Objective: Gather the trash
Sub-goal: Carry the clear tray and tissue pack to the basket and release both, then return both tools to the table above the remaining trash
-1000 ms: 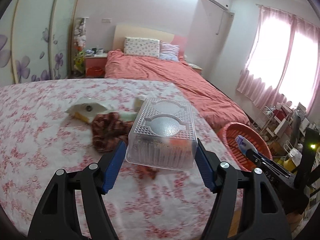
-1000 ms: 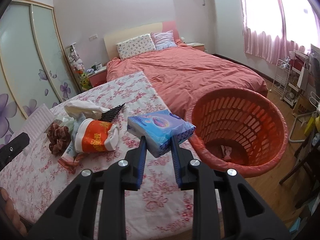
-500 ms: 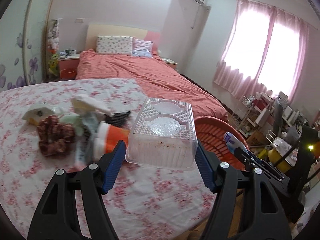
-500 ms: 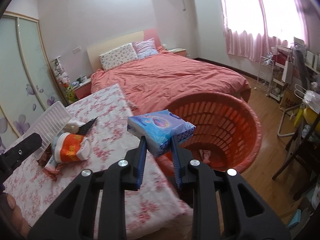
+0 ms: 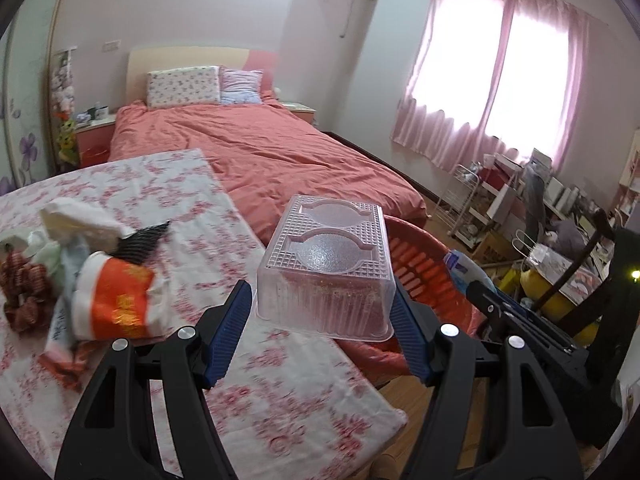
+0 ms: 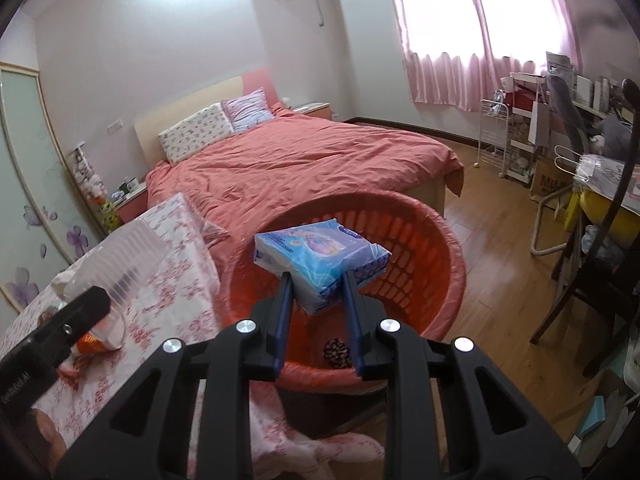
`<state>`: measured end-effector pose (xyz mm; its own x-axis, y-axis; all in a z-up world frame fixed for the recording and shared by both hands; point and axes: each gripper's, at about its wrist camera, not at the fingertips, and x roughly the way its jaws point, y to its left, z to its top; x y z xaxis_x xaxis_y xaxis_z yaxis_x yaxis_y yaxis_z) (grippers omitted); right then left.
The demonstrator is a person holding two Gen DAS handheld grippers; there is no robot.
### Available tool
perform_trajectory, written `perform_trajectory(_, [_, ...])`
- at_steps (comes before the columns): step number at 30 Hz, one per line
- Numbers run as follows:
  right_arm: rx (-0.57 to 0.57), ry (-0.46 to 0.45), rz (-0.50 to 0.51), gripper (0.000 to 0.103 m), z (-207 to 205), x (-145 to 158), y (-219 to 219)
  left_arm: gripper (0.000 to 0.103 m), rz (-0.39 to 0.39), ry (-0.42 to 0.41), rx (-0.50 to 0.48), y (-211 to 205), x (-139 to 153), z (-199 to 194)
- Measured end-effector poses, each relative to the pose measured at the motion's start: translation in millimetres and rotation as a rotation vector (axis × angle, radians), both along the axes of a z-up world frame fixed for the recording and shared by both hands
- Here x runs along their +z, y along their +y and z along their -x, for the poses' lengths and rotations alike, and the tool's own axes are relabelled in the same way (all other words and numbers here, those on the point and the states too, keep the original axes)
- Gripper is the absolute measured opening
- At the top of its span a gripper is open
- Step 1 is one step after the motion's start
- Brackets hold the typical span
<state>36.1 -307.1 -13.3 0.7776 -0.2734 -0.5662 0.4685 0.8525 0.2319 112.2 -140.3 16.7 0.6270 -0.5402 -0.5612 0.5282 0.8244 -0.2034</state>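
Left gripper (image 5: 322, 326): jaws clamped on the two long sides of a clear plastic container (image 5: 326, 276); container is upside down, gridded base with two round recesses facing up, held clear of the surface, reddish residue visible through the wall; it sits over the near edge of the desk (image 5: 192, 216), which carries a pink floral cloth, with the red basket (image 5: 424, 264) partly hidden behind it.

Right gripper (image 6: 316, 296): jaws set narrow and clamped on one end of a blue tissue pack (image 6: 320, 256); pack roughly level, held above the open mouth of the red slotted basket (image 6: 436, 264); basket stands on the wood floor (image 6: 496, 272) just beside the desk edge; one small dark item (image 6: 336, 352) lies at its bottom, kind not clear.

Still on the desk, left wrist view: crumpled orange-and-white paper cup (image 5: 112, 300); white crumpled paper (image 5: 76, 216); a black mesh piece (image 5: 140, 240); a brown-red frilly item (image 5: 22, 288) at the left margin; all grouped together, touching or overlapping.

Background: bed with coral duvet (image 5: 272, 156), two pillows at the headboard; pink curtains (image 5: 496, 92) at the window; cluttered shelves and rack at right.
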Motion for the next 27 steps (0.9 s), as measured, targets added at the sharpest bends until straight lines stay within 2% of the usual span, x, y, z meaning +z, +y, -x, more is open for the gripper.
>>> perform_trajectory(13, [-0.038, -0.001, -0.034, 0.025, -12, -13, -33, 0.068, -0.029, 0.033, -0.080, -48, -20, -13])
perform_trajectory(27, [-0.040, -0.021, -0.082, 0.028, -32, -21, -55, 0.071, -0.065, 0.102, -0.113, -78, -41, -31])
